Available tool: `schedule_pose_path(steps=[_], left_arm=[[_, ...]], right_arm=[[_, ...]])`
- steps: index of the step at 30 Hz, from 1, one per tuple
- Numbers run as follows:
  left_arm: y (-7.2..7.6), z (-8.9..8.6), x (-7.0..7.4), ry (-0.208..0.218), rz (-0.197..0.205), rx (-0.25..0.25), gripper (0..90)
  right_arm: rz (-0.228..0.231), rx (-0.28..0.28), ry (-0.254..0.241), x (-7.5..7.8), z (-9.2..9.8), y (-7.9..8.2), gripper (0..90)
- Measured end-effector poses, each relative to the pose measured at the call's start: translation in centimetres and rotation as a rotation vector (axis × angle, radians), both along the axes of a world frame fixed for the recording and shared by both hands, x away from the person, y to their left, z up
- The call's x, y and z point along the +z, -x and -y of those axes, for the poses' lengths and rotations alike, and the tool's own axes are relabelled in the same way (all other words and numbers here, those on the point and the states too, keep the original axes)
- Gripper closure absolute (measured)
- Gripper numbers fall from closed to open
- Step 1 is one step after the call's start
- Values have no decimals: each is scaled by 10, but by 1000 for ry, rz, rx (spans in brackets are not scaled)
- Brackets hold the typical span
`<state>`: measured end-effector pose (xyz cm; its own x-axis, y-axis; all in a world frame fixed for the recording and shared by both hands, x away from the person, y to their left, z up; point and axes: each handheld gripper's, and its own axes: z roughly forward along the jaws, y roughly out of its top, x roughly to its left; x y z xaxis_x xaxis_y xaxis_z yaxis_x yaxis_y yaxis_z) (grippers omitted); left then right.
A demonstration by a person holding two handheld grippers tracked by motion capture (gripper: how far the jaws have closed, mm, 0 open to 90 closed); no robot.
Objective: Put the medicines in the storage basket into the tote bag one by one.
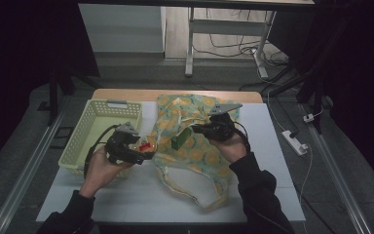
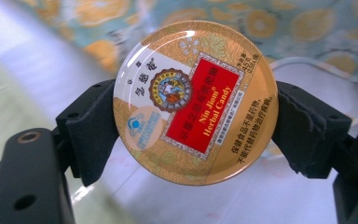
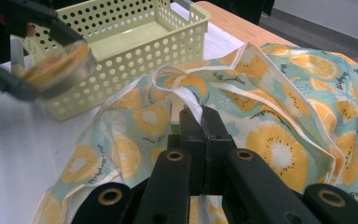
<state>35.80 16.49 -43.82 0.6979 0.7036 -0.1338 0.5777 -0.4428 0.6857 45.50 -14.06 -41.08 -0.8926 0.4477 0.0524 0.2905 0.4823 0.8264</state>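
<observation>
glossy round candy tin (image 2: 195, 102) pinched by left gripper (image 2: 193, 128); right gripper (image 3: 204, 122) clamps soft fruit-print bag (image 3: 270, 116).

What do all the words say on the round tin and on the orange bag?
"Nin Jiom Herbal Candy": on the red panel of the round tin clamped in the left claw.
Chinese lines and small numbers on the tin: too small to read surely.
Black script on the orange-print bag, pinched by the right claw: too blurred to read.
</observation>
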Motion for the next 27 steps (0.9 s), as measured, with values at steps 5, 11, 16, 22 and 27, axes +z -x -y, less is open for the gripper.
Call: schedule_pose_path(steps=[5, 11, 16, 22, 27], left_arm=[[-1, 26, -3, -3, 4, -62, 207], [-9, 52, -13, -12, -1, -106, 207], [-19, 71, -22, -13, 9, -121, 206], [-33, 92, -31, -10, -5, -139, 206], [-44, 108, -36, -14, 4, -136, 206]], right_arm=[[0, 0, 0, 0, 0, 0, 894], [1, -2, 0, 0, 1, 0, 894], [3, 0, 1, 0, 1, 0, 894], [3, -1, 0, 0, 0, -1, 894], [3, -1, 0, 0, 1, -1, 894]])
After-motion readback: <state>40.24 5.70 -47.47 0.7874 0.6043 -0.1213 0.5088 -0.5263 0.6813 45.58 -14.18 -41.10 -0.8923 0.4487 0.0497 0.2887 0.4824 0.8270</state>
